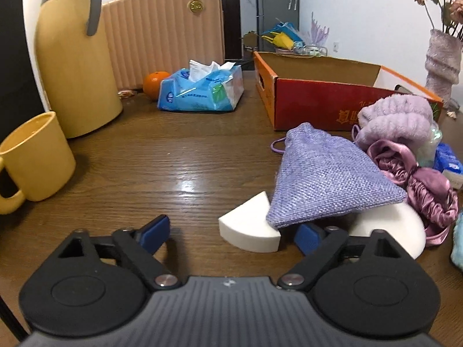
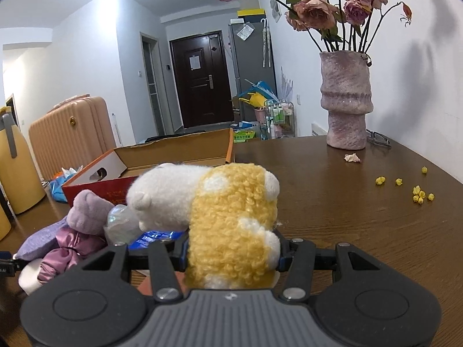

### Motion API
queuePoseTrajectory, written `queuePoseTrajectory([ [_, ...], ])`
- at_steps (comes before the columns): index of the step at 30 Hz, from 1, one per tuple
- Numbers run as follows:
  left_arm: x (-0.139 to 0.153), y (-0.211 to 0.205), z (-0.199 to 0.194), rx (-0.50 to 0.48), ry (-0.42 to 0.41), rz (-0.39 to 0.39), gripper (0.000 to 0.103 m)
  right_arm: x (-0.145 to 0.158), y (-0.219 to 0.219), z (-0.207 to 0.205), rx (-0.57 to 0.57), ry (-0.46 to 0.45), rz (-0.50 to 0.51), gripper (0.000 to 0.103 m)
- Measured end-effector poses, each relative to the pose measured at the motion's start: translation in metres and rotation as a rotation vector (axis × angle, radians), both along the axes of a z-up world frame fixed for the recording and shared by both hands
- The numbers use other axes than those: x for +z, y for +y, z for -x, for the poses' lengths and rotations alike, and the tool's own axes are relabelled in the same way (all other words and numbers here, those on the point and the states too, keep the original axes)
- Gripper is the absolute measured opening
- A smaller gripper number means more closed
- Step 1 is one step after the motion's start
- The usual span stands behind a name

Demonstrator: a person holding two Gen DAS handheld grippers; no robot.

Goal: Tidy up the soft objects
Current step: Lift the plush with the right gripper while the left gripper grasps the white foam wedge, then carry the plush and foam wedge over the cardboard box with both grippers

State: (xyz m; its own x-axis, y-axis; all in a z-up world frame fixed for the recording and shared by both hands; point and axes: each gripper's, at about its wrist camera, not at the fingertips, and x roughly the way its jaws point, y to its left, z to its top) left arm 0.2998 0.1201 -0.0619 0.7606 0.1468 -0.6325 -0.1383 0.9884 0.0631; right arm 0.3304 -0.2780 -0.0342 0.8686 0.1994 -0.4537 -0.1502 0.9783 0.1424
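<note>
My left gripper (image 1: 231,235) is open and empty, low over the wooden table, its fingers either side of a white foam wedge (image 1: 249,225). A purple woven pouch (image 1: 324,179) lies partly over the wedge. Behind it are a lilac fluffy headband (image 1: 396,118), a pink satin scrunchie (image 1: 416,185) and a white foam round (image 1: 390,228). My right gripper (image 2: 231,256) is shut on a yellow and white plush toy (image 2: 228,217), held above the table. The open orange cardboard box (image 1: 318,98) stands behind the pile; it also shows in the right wrist view (image 2: 179,156).
A yellow mug (image 1: 34,159) and yellow thermos jug (image 1: 75,55) stand at left. A blue tissue pack (image 1: 202,86) and an orange (image 1: 156,84) sit at the back. A pink vase of dried roses (image 2: 345,101) and small yellow bits (image 2: 416,193) are at right.
</note>
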Motion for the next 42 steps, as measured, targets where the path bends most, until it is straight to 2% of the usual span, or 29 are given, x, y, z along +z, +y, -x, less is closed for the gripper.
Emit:
queuePoseTrajectory([
  [3, 0.0, 0.002, -0.003, -0.025, -0.006, 0.028, 0.063, -0.003, 0.001, -0.001, -0.003, 0.007, 0.006, 0.05],
  [4, 0.0, 0.002, -0.003, -0.038, -0.009, 0.04, 0.051, -0.004, 0.001, -0.001, -0.004, 0.01, 0.007, 0.05],
  [6, 0.001, 0.0, -0.001, -0.061, -0.016, 0.048, 0.039, -0.005, 0.002, -0.002, -0.003, 0.017, 0.009, 0.05],
  [7, 0.002, -0.001, 0.0, -0.072, -0.02, 0.052, 0.037, -0.006, 0.003, -0.002, -0.003, 0.02, 0.011, 0.05],
  [19, 0.007, 0.002, 0.002, -0.057, -0.041, 0.057, 0.034, -0.007, 0.006, 0.003, 0.004, 0.009, 0.013, 0.05],
  [26, 0.02, 0.007, 0.017, -0.008, -0.12, 0.059, 0.034, -0.006, 0.007, 0.008, 0.008, 0.0, 0.006, 0.05],
  [42, 0.042, -0.002, 0.052, 0.018, -0.277, 0.073, 0.034, -0.001, 0.012, 0.019, 0.023, -0.037, -0.013, 0.05],
])
